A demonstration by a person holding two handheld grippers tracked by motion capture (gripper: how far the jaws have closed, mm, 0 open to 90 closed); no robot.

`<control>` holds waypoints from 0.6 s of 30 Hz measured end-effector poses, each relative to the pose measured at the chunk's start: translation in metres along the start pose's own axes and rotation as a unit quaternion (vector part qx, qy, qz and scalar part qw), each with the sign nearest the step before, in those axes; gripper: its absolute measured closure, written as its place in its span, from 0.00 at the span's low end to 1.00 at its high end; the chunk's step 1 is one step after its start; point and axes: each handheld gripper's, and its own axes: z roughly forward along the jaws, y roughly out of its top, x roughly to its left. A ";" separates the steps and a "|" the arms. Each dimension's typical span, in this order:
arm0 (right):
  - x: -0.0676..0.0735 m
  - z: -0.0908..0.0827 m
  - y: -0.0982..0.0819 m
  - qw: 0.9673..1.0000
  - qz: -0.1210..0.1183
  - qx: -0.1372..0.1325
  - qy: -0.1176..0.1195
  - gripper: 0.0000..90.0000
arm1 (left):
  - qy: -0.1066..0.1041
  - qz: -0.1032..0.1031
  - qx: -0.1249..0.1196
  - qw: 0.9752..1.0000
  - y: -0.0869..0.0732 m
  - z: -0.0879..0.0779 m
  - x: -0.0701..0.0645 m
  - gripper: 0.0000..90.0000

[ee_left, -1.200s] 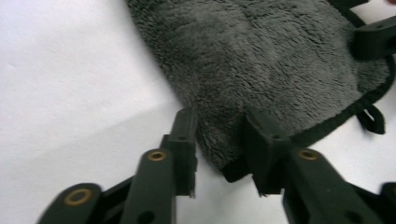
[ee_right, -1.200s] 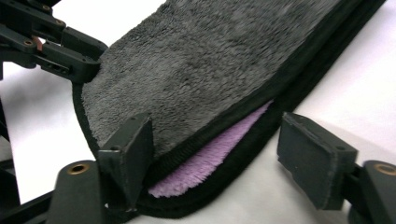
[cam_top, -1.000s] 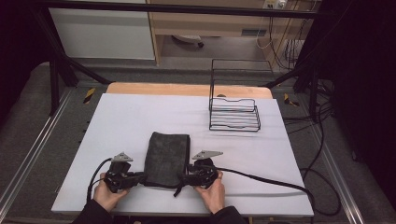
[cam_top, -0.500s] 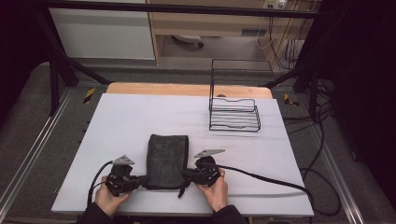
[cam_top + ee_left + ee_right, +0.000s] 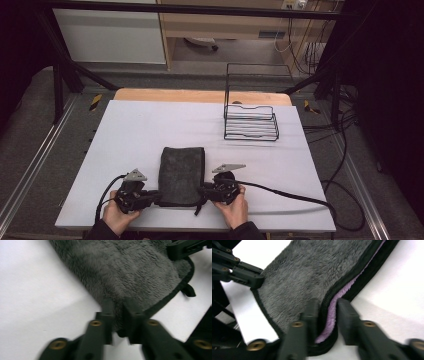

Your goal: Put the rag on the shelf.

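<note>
The white rectangular table (image 5: 150, 135) bears a black wire rack (image 5: 251, 122) far off and a folded dark grey fleece towel (image 5: 182, 175) near its front edge. The left gripper (image 5: 150, 196) and right gripper (image 5: 206, 191) have just been opening their jaws, now narrowly parted around the towel's near corners.

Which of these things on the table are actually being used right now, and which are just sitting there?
In use:
- grey towel, folded, near the table's front edge
- left hand-held gripper at its left corner
- right hand-held gripper at its right corner

Just sitting there:
- black wire rack, far right of the white table
</note>
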 end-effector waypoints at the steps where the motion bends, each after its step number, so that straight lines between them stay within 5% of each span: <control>1: -0.001 -0.001 0.000 1.000 -0.008 -0.004 0.000 0.67 | 0.005 0.003 -0.008 1.000 0.002 -0.002 0.002 0.70; 9: -0.014 -0.014 0.009 0.998 -0.052 -0.047 0.001 0.30 | 0.047 0.014 -0.061 0.997 0.025 -0.017 0.022 0.33; 13: -0.018 -0.019 0.016 0.996 -0.076 -0.054 0.001 0.17 | 0.061 0.029 -0.053 0.996 0.037 -0.011 0.027 0.26; 18: -0.022 -0.022 0.021 0.995 -0.086 -0.049 -0.005 0.07 | 0.071 0.023 -0.040 0.996 0.052 0.004 0.032 0.21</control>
